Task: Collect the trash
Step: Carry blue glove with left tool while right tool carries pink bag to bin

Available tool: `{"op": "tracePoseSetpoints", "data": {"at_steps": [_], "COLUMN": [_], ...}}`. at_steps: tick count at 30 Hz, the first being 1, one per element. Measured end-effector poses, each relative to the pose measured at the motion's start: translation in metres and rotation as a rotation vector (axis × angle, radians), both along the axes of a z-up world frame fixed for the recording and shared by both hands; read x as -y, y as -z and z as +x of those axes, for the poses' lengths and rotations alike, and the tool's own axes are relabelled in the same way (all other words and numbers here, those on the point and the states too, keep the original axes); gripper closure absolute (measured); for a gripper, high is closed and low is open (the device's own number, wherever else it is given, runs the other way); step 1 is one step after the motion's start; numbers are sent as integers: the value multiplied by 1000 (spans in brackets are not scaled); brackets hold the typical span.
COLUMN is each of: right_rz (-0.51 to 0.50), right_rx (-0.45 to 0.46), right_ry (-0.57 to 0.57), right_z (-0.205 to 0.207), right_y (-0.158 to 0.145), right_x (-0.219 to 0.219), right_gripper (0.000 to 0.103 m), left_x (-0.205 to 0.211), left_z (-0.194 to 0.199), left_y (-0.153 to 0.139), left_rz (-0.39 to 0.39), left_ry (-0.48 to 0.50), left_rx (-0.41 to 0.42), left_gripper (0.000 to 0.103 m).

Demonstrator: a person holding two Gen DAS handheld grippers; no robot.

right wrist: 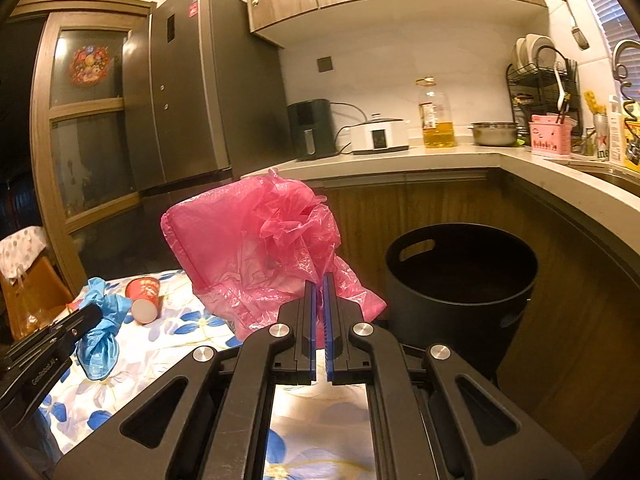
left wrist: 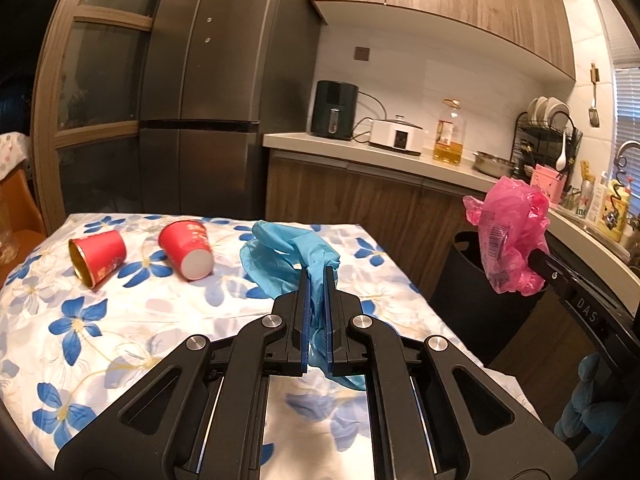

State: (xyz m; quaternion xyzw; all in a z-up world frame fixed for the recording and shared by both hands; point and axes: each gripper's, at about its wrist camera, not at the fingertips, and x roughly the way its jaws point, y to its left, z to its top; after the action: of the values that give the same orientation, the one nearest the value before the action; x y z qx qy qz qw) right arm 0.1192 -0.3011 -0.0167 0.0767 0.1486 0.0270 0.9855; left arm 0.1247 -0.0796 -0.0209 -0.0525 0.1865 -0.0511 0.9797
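Trash: a pink bag (right wrist: 256, 248) pinched in the right hand-held gripper (right wrist: 319, 280) near the bin (right wrist: 460, 280); left hand-held gripper (left wrist: 319, 272) pinches a blue glove (left wrist: 280, 256) above the worktop (left wrist: 120, 320), beside two red cups (left wrist: 186, 248).

Steel fridge (left wrist: 200, 92), wooden cabinets (left wrist: 460, 8), pale countertop (right wrist: 400, 160), window blinds (left wrist: 628, 96)

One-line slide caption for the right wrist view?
Right gripper holds crumpled pink plastic bag beside the round black bin.
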Motion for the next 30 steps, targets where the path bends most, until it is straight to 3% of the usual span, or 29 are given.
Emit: {"op": "tracePoseSetpoints", "data": {"at_steps": [30], "right_rz": [14], "right_rx": [21], "right_ry": [216], "right_z": [-11], "right_y": [-6], "right_x": [89], "right_gripper": [99], "left_x": [115], "left_z": [29], "left_y": [-8], "left_rz": [53], "left_ry": [244], "left_rx": [39], "left_gripper": [98]}}
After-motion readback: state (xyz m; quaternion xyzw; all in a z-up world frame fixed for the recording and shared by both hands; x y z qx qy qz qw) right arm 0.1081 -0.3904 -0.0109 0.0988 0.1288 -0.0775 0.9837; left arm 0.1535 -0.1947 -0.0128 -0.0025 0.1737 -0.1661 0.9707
